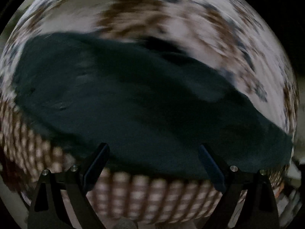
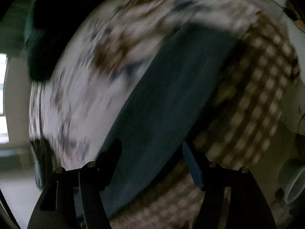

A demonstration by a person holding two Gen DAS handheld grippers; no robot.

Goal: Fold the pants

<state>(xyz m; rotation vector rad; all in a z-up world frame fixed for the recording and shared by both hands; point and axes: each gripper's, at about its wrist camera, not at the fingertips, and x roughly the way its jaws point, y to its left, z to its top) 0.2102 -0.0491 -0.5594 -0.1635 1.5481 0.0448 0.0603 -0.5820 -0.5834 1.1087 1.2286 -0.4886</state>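
We see the dark teal pants (image 1: 133, 99) lying flat across a floral bedspread (image 1: 190, 19) and a checked blanket (image 1: 152, 196), with our left gripper (image 1: 152, 164) and right gripper (image 2: 152, 162) both spread wide and holding nothing, just above the near edge. The cloth looks soft, limp and light, so we judge it will sag and drag unless pinched at a hem or corner through every layer. Both views are blurred, so seams and waistband cannot be made out.

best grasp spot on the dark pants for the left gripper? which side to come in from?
Likely the near hem edge of the pants, where the dark cloth ends against the checked blanket. The left gripper is open and already straddles that edge, so come in low from the checked side and pinch the edge. The cloth lies flat, so mid-panel offers nothing to bite. Blur hides any finer folds.
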